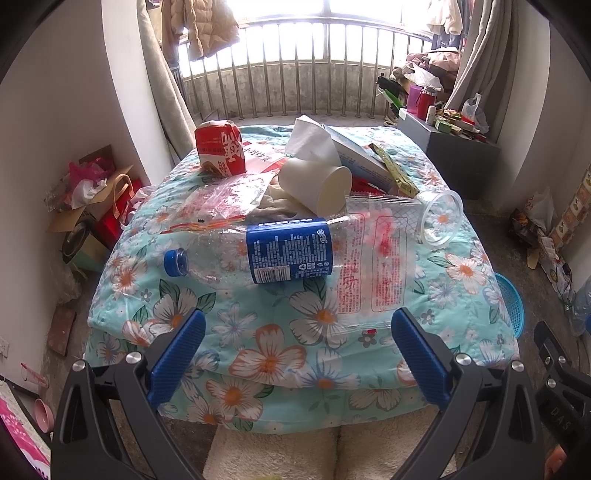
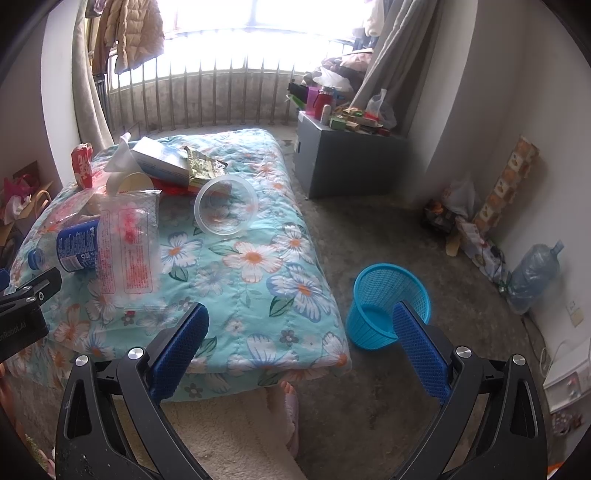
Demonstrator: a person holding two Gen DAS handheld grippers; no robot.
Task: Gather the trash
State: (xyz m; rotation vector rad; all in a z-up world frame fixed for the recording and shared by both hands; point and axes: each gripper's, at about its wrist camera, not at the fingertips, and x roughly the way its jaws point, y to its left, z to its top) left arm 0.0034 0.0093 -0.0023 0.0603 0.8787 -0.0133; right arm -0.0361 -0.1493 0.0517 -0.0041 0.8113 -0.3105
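Honestly, with both the left gripper (image 1: 297, 354) and right gripper (image 2: 299, 349) spread wide and empty, that slick bottle (image 1: 251, 254) near the quilt's (image 1: 280, 354) front edge could roll off before reaching the basket (image 2: 388, 306).

Floral quilt (image 2: 258, 280), grey cabinet (image 2: 347, 162), tan jacket (image 2: 129, 33).

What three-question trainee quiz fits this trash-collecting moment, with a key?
1. True or false: the blue basket stands on the floor, to the right of the floral quilt.
2. Which item lies nearest the left gripper? A. plastic bottle B. red carton C. paper cup
3. Fill in: both the left gripper and the right gripper are ____ and hold nothing.

Key: 1 true; 2 A; 3 open.
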